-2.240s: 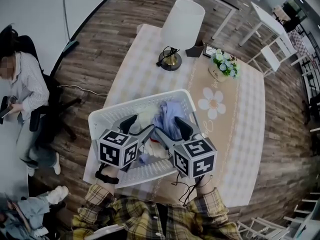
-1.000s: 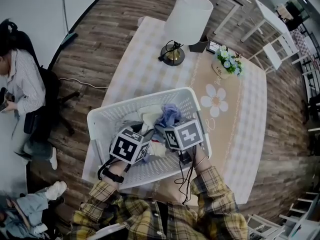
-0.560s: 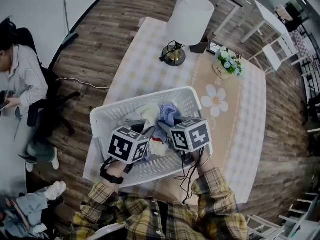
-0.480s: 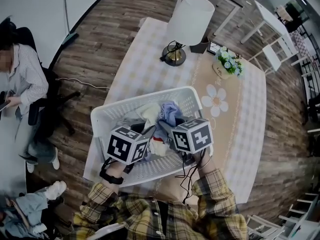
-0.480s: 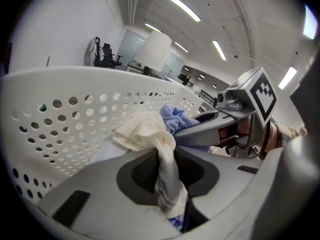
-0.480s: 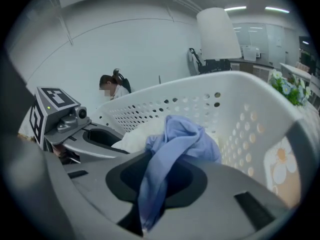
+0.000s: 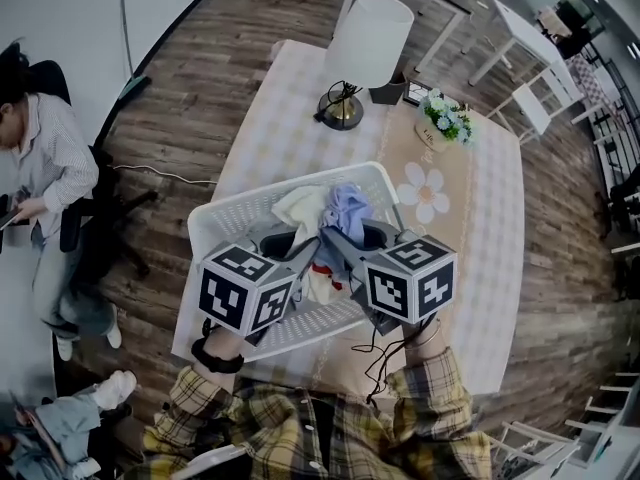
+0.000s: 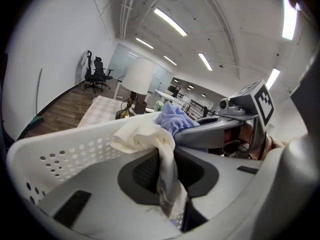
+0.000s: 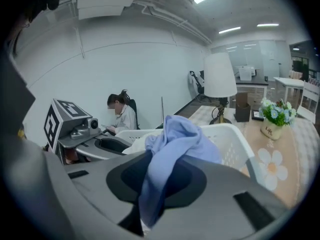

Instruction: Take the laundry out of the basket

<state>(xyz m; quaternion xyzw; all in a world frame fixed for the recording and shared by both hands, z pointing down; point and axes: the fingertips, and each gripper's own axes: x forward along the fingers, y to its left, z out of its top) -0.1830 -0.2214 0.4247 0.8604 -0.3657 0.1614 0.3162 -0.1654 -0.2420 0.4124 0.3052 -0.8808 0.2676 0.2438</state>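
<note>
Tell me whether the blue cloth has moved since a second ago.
Yes. The blue cloth, pinched in the right gripper, has risen, and is now nearer the basket far rim.

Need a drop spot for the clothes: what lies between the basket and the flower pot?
Only bare tablecloth with a printed white flower lies between basket and flower pot, as the head view shows.

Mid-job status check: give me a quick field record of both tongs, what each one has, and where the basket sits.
left tongs: jaws just closed, shut on cream cloth
right tongs: jaws just closed, shut on blue cloth
cloths: both held above the basket rim, ends hanging down
basket: white, on the table, at its near edge
left in basket: more laundry, partly hidden by the tongs
</note>
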